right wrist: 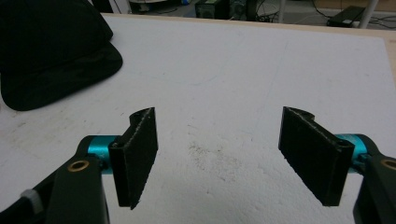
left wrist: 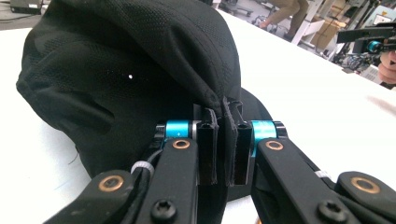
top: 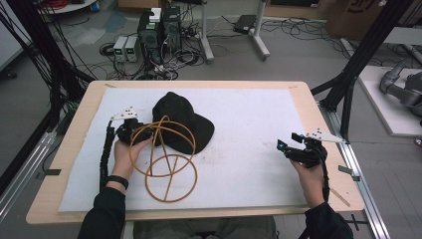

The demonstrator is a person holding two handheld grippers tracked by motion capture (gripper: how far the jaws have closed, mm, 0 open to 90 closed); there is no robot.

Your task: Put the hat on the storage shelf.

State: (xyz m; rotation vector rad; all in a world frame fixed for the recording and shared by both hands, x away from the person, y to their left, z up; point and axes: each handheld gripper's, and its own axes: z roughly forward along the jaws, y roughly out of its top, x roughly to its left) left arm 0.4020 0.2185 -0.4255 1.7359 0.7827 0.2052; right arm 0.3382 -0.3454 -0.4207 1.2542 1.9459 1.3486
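Up high first: my left gripper [top: 146, 133] sits at the near-left edge of the black cap [top: 181, 122], which lies on the white mat [top: 249, 119] over the wooden table [top: 318, 149]. A wire frame of orange hoops [top: 166, 167] stands just in front of my left hand [top: 124, 157], its upper loop crossing over the cap's side. My right gripper [top: 287, 148] hovers well apart from both, near the mat's right edge, held in my right hand [top: 311, 172].

Along my left jaws — the left gripper [left wrist: 223, 140] is pinched tight on a fold of the cap's [left wrist: 130, 70] fabric, the pads nearly meeting with the cloth between them. The crown bulges up and away beyond my fingertips.

Along my right jaws, the right gripper [right wrist: 219, 154] is spread wide with nothing between the pads — bare, slightly smudged mat [right wrist: 233, 70] ahead, and the cap's brim [right wrist: 56, 70] far off to the upper left.
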